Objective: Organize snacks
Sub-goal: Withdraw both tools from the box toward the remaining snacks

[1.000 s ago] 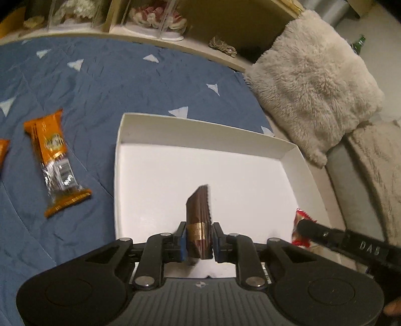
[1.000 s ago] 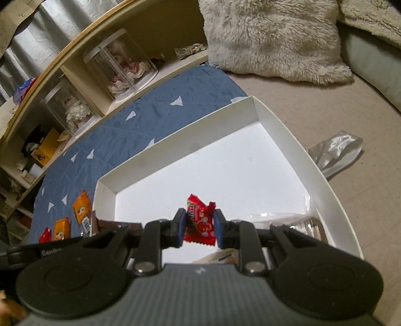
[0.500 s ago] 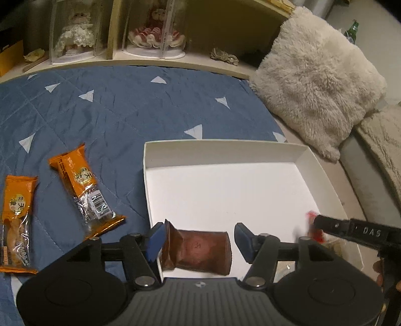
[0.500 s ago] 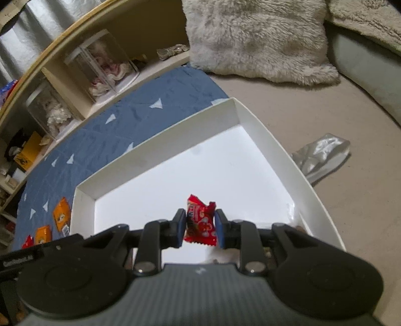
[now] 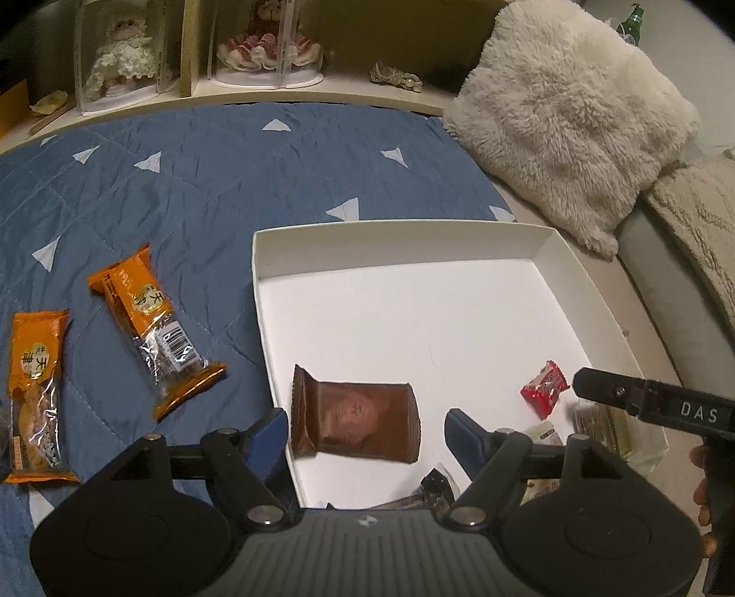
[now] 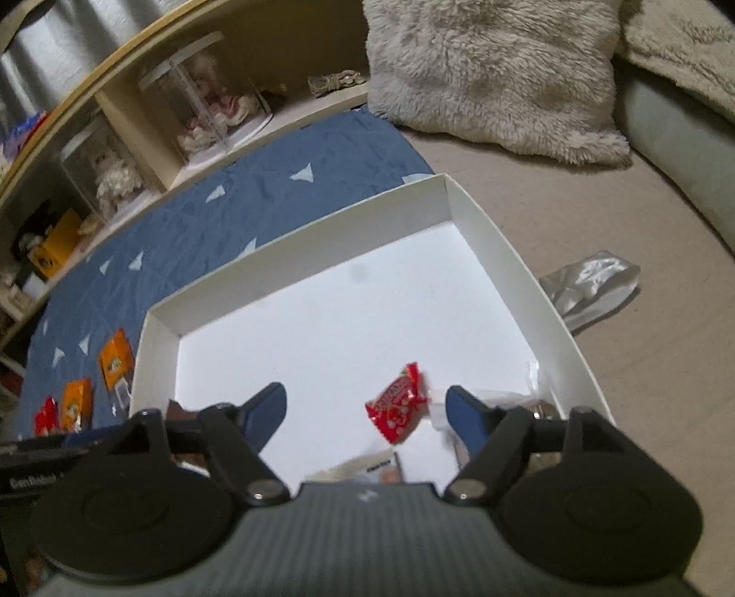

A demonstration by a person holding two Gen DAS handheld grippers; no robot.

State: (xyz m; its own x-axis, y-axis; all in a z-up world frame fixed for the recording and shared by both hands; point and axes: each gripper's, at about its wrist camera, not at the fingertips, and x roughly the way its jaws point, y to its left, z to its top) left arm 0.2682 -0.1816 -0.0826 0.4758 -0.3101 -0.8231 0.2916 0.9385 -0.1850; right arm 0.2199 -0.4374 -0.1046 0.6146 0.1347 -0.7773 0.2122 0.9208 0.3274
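Observation:
A white shallow box (image 5: 537, 255) lies on the bed. A brown snack packet (image 5: 356, 420) lies flat in its near left part, below my open left gripper (image 5: 367, 425). A small red candy packet (image 5: 544, 388) is in the box's near right; in the right wrist view the red packet (image 6: 397, 408) is loose between the fingers of my open right gripper (image 6: 367, 406). Other wrappers lie along the box's near edge. Two orange snack packs (image 5: 154, 326) (image 5: 34, 381) lie on the blue quilt (image 5: 183, 183) left of the box (image 6: 482, 225).
A fluffy cream pillow (image 5: 569, 115) lies beyond the box's far right corner. A shelf with doll cases (image 5: 262, 41) runs along the back. A crumpled silver wrapper (image 6: 590, 284) lies right of the box. More small packets (image 6: 76, 404) lie on the quilt at far left.
Both grippers opened. The brown packet dropped flat into the box from the left gripper, then the red candy left the right gripper's grip. Both grippers pulled back and up.

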